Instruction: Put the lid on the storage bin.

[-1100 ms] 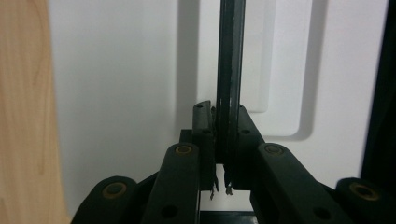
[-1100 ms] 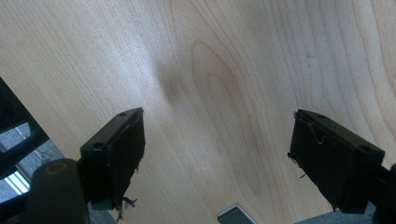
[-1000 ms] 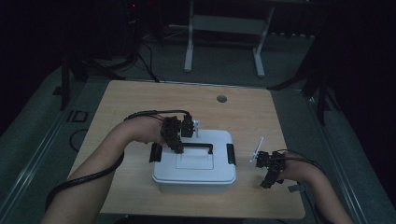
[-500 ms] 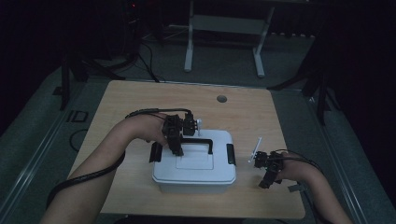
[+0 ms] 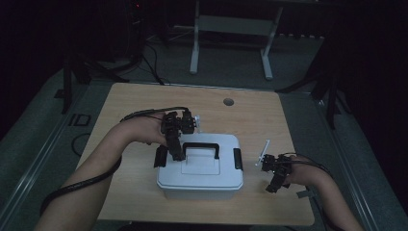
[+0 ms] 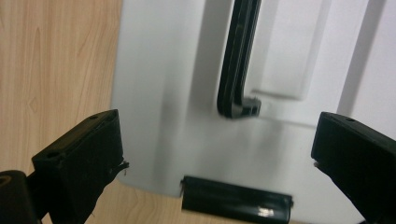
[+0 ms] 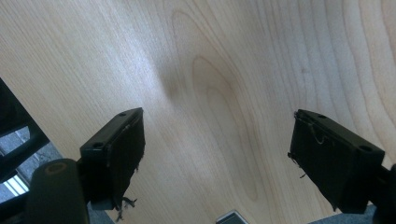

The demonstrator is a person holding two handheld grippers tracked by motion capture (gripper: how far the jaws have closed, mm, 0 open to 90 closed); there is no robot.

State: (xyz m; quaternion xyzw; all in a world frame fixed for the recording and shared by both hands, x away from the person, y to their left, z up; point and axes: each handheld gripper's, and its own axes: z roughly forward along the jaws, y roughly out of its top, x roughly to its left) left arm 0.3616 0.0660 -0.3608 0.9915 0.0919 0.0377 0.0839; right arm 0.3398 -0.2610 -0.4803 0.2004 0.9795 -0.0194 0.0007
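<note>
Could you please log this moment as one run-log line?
left gripper: open, over white box lid by left latch | right gripper: open, over bare table right of box | handle: untouched

Your left claw [image 5: 174,144] is spread wide, forearm angled in from the lower left. Your right claw [image 5: 274,178], also wide open, hangs low at your right side, wrist bent inward.

Surface: light wooden table [image 5: 130,192], frame centre.
Load: white lidded box [image 5: 199,175], lower centre of tabletop.
</note>
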